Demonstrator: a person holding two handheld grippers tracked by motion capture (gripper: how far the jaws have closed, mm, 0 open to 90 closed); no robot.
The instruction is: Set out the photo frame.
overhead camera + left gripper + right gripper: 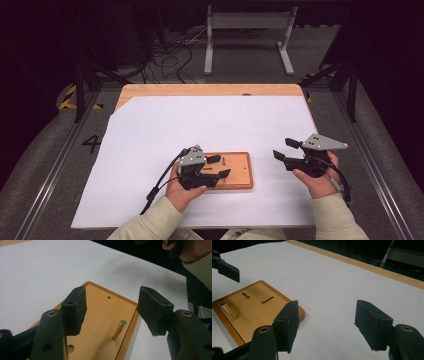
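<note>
Where the person's left hand [182,190] comes up from the bottom edge of the high view, it holds the left gripper [219,166] over the near-left part of a small wooden board [239,172], its black cable [161,181] trailing back toward the cream sleeve [150,222]. Its jaws stand wide apart and grip nothing — in the left gripper view they straddle the board [100,322], with empty air between the pads. Between them a short brass pin [119,330] stands upright in the board, leaning a little in that view and touched by neither jaw. A small hole [109,297] sits farther along the board, and a larger round one [70,348] lies near the left jaw's base.

The board rests flat on a white sheet [200,125] that covers most of a wooden table [210,90], near the sheet's front middle. In the right gripper view the board [257,310] shows the pin [230,311] at its far-left end and two slot-shaped marks [267,300] on its face.

Well to the right of the board, the right hand [317,180] holds the right gripper [286,150] above bare sheet, a grey three-cornered plate [325,142] on top. Its jaws too are spread wide and empty — pointing left toward the board, clear of it.
</note>
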